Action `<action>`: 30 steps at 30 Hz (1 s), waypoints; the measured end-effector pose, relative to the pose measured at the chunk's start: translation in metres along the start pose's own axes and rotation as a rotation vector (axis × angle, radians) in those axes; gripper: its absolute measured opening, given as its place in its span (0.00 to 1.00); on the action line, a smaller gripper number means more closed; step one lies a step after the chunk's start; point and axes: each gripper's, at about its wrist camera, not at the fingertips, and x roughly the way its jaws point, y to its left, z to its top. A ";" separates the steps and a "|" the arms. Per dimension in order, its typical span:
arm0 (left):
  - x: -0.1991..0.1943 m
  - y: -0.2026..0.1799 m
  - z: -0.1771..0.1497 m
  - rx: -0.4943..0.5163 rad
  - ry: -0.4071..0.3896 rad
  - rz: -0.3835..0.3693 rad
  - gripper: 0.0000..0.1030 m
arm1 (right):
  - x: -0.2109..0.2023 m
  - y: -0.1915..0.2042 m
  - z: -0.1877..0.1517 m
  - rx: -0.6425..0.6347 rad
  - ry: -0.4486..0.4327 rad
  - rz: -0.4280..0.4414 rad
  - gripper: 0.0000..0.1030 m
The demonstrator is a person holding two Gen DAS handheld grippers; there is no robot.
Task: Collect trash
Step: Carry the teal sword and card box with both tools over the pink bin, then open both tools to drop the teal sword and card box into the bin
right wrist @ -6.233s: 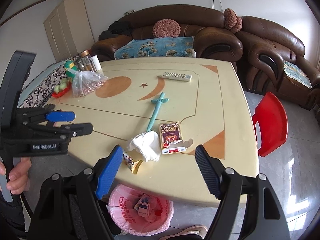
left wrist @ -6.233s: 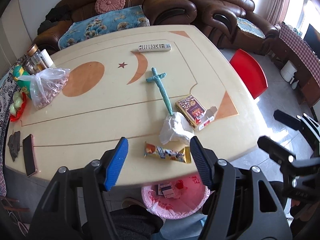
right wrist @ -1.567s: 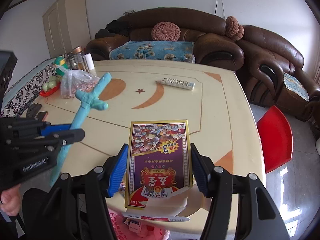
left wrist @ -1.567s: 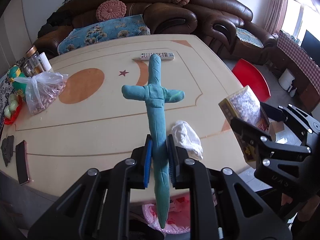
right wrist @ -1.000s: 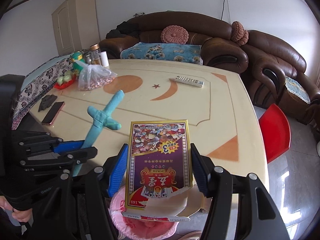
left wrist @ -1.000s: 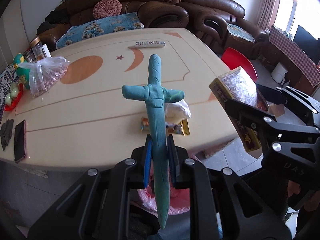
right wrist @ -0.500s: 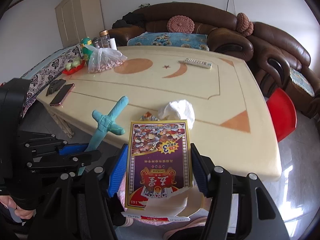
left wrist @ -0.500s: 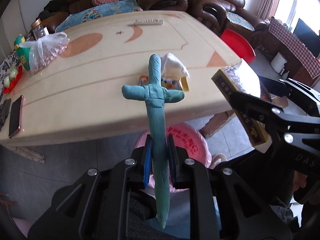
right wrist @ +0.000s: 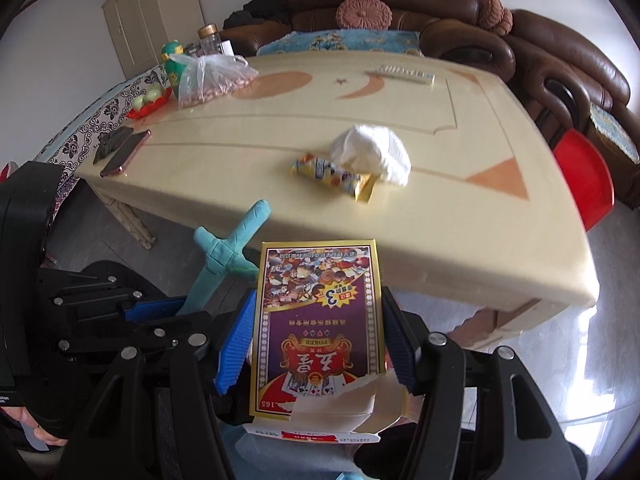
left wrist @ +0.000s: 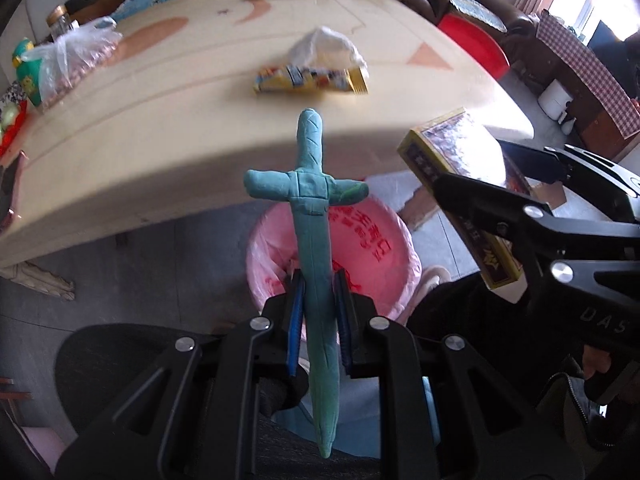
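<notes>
My left gripper (left wrist: 318,312) is shut on a teal clay sword (left wrist: 310,216), held upright above a pink-lined trash bin (left wrist: 372,240) on the floor by the table's front edge. My right gripper (right wrist: 318,334) is shut on a purple and gold playing-card box (right wrist: 320,316) with a torn flap; the box also shows in the left wrist view (left wrist: 460,184), to the right of the bin. The sword shows in the right wrist view (right wrist: 228,256). A yellow snack wrapper (left wrist: 310,78) and a crumpled white tissue (left wrist: 326,46) lie on the cream table (left wrist: 160,128).
On the table's far side are a remote (right wrist: 406,74), a clear bag of nuts (right wrist: 210,76), jars, a fruit plate and a phone (right wrist: 126,152). A red chair (right wrist: 584,176) stands right of the table. Brown sofas (right wrist: 560,64) line the back.
Both grippers have drawn back and dropped below the table's front edge with their loads. The sword now hangs over the pink bin, and the card box sits beside it.
</notes>
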 end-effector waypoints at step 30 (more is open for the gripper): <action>0.134 0.014 -0.014 -0.088 0.302 -0.102 0.16 | 0.133 -0.048 -0.043 0.122 0.269 0.017 0.56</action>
